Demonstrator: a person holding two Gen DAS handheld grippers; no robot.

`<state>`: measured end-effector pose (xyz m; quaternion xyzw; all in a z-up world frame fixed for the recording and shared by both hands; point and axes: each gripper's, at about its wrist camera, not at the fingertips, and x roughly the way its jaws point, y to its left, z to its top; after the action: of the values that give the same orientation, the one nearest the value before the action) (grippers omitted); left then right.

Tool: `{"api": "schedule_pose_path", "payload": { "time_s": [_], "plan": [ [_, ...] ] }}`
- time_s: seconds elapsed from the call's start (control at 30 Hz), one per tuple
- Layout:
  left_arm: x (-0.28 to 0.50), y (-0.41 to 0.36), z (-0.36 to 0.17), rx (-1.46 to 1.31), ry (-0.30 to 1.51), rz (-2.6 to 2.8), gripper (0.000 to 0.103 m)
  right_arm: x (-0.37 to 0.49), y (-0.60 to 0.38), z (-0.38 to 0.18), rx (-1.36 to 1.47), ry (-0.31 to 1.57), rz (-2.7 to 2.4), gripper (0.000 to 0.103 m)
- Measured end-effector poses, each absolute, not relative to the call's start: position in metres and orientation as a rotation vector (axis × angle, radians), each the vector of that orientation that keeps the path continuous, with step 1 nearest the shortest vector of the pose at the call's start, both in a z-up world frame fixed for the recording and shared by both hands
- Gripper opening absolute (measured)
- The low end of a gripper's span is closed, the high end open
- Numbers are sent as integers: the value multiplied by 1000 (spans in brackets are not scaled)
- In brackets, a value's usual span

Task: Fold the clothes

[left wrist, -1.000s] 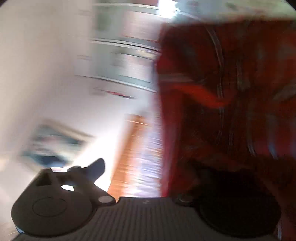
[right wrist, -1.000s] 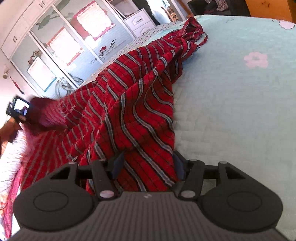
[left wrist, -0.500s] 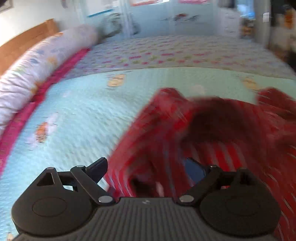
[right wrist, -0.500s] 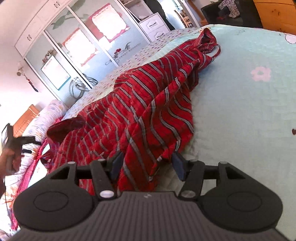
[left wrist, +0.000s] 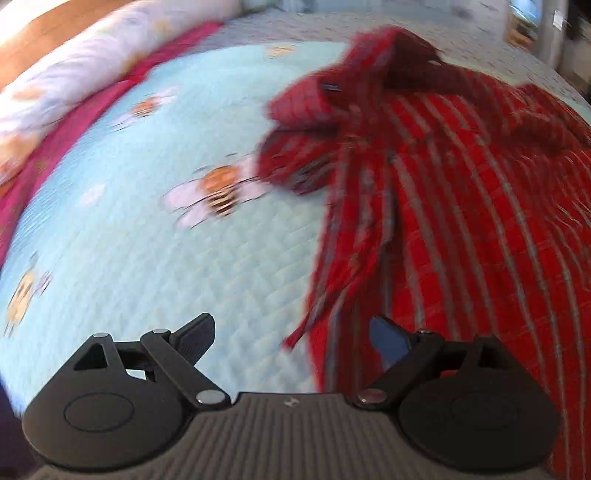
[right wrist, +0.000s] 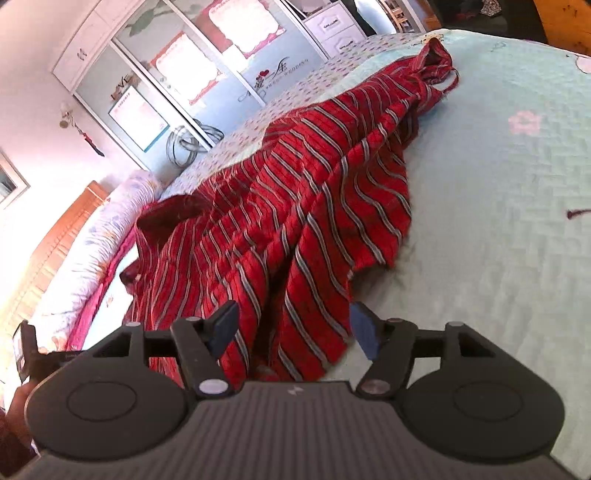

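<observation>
A red striped shirt (right wrist: pixel 295 221) lies rumpled on the light blue quilted bed (right wrist: pixel 498 221). In the left wrist view the shirt (left wrist: pixel 461 192) fills the right side, its collar at the top. My left gripper (left wrist: pixel 295 332) is open and empty, with the shirt's edge hanging between its fingers. My right gripper (right wrist: pixel 295 325) is open just above the shirt's near hem, holding nothing. The left gripper also shows in the right wrist view (right wrist: pixel 26 350) at the far left edge.
A long floral pillow roll (right wrist: pixel 92 251) and a wooden headboard (right wrist: pixel 62 229) run along the left side of the bed. A sliding-door wardrobe (right wrist: pixel 177 81) and white drawers (right wrist: pixel 336 29) stand beyond the bed. Bee prints (left wrist: pixel 218 192) mark the quilt.
The left gripper has let go of the shirt and swung down toward the bed. The shirt has dropped flat. The right gripper has opened wider and drawn back a little.
</observation>
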<state>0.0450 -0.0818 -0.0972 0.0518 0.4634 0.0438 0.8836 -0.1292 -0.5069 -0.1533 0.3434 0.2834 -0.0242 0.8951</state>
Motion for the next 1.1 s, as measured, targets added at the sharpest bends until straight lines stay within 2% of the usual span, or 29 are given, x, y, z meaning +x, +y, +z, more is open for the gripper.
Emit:
{"api": "schedule_pose_path", "payload": {
  "time_s": [0.13,0.33,0.37,0.4,0.43,0.47,0.5,0.6,0.7,0.8,0.9,0.97,1.1],
  "plan": [
    [52,-56,-117,38,1005,152,94,-143,-507,-153,714,583,-71,68],
    [39,-64,-152,14,1078,228,95,-155,-509,-151,711,575,-99,69],
    [38,-66,-152,-4,1073,226,92,-156,-509,-150,705,577,-106,69],
    [35,-69,-152,-34,1063,178,69,-156,-509,-151,700,579,-117,69],
    [38,-72,-150,-61,1060,135,54,-155,-510,-151,696,582,-134,69],
    [43,-76,-148,-91,1051,109,19,-154,-511,-152,695,583,-151,69],
    [50,-76,-141,-126,1037,98,1,-153,-514,-154,699,584,-168,70],
    [74,-66,-103,-153,917,162,1,-146,-525,-162,732,599,-205,71],
    [101,-48,-52,-48,741,337,1,-130,-535,-170,763,613,-228,71],
    [130,-26,-26,34,689,477,3,-112,-542,-180,812,622,-221,71],
    [150,-17,-25,181,676,621,9,-89,-540,-194,872,652,-190,71],
    [154,-12,-34,221,715,657,9,-76,-536,-202,892,663,-173,71],
    [133,12,-57,18,794,611,13,-57,-531,-210,880,634,-163,69]
  ]
}}
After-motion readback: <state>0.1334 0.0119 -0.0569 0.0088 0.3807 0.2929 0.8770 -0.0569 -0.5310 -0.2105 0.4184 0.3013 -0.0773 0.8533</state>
